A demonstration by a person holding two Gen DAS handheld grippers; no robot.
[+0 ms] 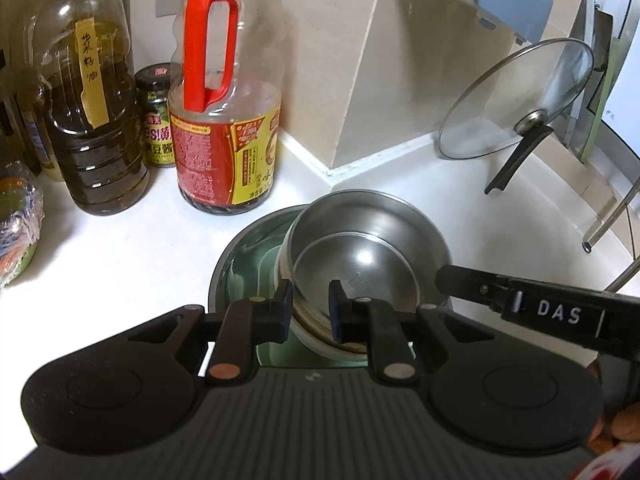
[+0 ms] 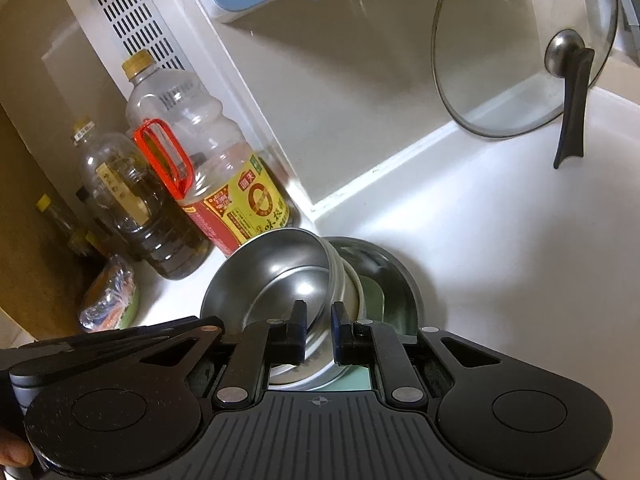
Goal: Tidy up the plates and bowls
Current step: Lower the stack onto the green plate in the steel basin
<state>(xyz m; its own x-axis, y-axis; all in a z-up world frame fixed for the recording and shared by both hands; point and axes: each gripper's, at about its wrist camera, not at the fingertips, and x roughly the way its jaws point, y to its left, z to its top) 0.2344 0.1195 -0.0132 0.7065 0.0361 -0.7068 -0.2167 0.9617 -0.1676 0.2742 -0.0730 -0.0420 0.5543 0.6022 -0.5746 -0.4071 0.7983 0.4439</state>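
Two tools (image 1: 310, 304) (image 2: 319, 330) pinching tilted steel bowl (image 1: 360, 236), inside larger bowl (image 1: 240, 248)

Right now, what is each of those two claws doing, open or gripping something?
Left gripper: shut on the rim of the small steel bowl.
Right gripper: shut on that same bowl's rim, opposite side.

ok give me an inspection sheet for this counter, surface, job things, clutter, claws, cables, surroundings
Surface: white counter, bare in front of the bottles.
Job's things: small steel bowl tilted, stacked with others inside a big steel bowl.
Clutter: oil bottle, soy sauce bottle, jar, wrapped packet, glass lid leaning on the wall.
Claws: left claw and right claw each pinch the small bowl's rim.
Cables: nothing seen.
Surroundings: beige wall, vent grille.
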